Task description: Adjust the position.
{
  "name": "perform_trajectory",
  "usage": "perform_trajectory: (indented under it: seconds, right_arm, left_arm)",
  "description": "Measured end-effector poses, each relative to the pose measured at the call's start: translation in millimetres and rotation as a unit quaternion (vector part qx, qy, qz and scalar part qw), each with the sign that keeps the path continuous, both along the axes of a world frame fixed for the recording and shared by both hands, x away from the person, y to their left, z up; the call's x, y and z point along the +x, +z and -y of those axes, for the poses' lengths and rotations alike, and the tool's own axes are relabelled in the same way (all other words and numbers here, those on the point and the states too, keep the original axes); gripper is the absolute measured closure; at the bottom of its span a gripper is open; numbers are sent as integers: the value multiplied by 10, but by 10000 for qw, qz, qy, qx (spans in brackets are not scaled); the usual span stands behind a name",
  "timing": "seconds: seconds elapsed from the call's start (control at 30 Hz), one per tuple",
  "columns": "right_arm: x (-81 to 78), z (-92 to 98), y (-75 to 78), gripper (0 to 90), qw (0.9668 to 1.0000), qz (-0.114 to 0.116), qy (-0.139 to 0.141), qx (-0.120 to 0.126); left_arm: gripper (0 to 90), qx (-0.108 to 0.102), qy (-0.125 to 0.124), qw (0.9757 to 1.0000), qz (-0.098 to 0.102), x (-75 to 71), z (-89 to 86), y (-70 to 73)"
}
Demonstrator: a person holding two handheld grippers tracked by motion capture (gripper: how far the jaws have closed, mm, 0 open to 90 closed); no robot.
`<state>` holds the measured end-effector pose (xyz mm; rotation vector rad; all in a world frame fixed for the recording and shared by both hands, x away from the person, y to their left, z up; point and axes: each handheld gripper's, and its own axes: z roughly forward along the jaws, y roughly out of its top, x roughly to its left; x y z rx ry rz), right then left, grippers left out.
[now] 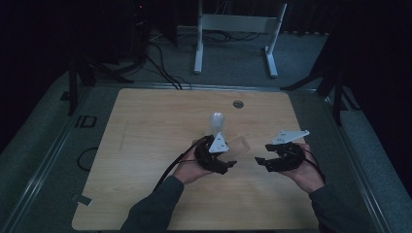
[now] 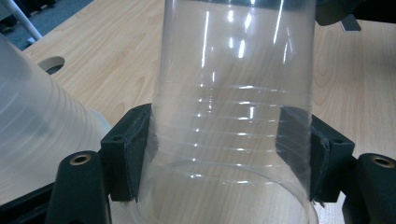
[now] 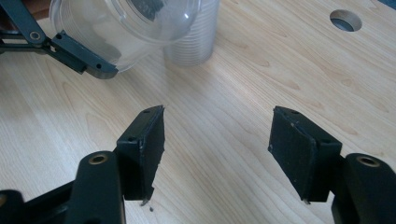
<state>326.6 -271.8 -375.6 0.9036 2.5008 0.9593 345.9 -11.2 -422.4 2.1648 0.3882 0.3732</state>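
- The left gripper point(image 1: 228, 164) has its fingers point(image 2: 127, 154) closed part-way, pads pressing both sides of a clear plastic cup point(image 2: 233, 107); the cup's wall fills the space between them and the grip looks firm without visibly crushing it.
- In the high view that cup point(image 1: 239, 147) lies roughly on its side above the wooden table point(image 1: 145, 145), sticking out from the left gripper toward the right one.
- Just behind the left gripper stands a stack of cloudy cups point(image 1: 217, 124), upright on the table; in the left gripper view its side point(image 2: 42, 121) sits just beside the held cup, apart from it as far as I can tell.
- Near the far edge of the table is a round cable hole point(image 1: 238, 104), well away from the work.
- The right gripper point(image 1: 262, 162) has its fingers point(image 3: 144, 149) standing moderately apart with nothing between them, only bare table beyond; it sits near the cup's free end without touching it.
- From the right gripper view the cup's round end point(image 3: 126, 28) faces this gripper, with the stack point(image 3: 191, 42) behind it.
- To do the step well, I judge: keep the left hand steady, bring the right fingers squarely over the cup's rim or wall, close gently since thin plastic buckles easily, and keep clear of the stack so it is not knocked over.
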Motion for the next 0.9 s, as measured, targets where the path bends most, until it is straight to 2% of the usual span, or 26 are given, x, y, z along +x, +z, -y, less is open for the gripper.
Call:
perform_trajectory:
  seconds: [0.4,0.9]
  right_arm:
    - [20,-42,68,365,9992,-32,176,-356]
    - [42,-159,115,365,9957,-67,559,-738]
  left_arm:
    - [291,114,-53,9999,10,-2,-10,-3]
    - [291,266,-85,9996,26,-3,-32,-20]
